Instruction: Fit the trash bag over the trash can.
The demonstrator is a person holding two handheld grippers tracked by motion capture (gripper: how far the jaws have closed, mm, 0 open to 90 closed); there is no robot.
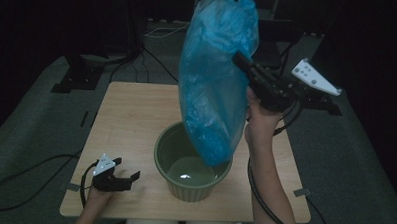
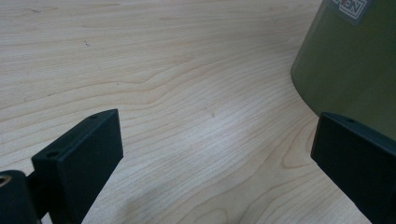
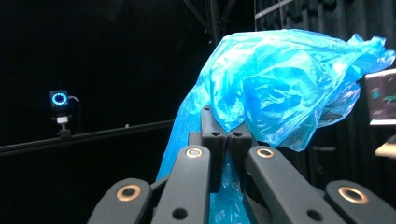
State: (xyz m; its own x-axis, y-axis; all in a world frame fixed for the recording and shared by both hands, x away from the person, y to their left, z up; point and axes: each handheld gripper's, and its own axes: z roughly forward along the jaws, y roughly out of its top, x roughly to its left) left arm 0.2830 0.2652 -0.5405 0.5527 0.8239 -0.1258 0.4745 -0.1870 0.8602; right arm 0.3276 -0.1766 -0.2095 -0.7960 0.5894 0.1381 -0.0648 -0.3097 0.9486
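A blue plastic bag [image 1: 215,72] hangs in the air above the table, its lower end dipping over the green bucket [image 1: 191,191]. My right gripper [image 1: 240,59] is shut on the bag's upper part, held high at the right. The right gripper view has the jaws pressed together on the blue bag [image 3: 285,84], which billows above them. My left gripper [image 1: 126,172] rests on the table at the front left, open and empty, pointing toward the bucket. From the left gripper view, the bucket's wall [image 2: 350,65] stands just past the right jaw.
The wooden table [image 1: 131,114] is bare on its left and far parts. Black cables [image 1: 29,181] trail on the grey floor around it. A dark stand [image 1: 75,75] sits beyond the table's far left corner.
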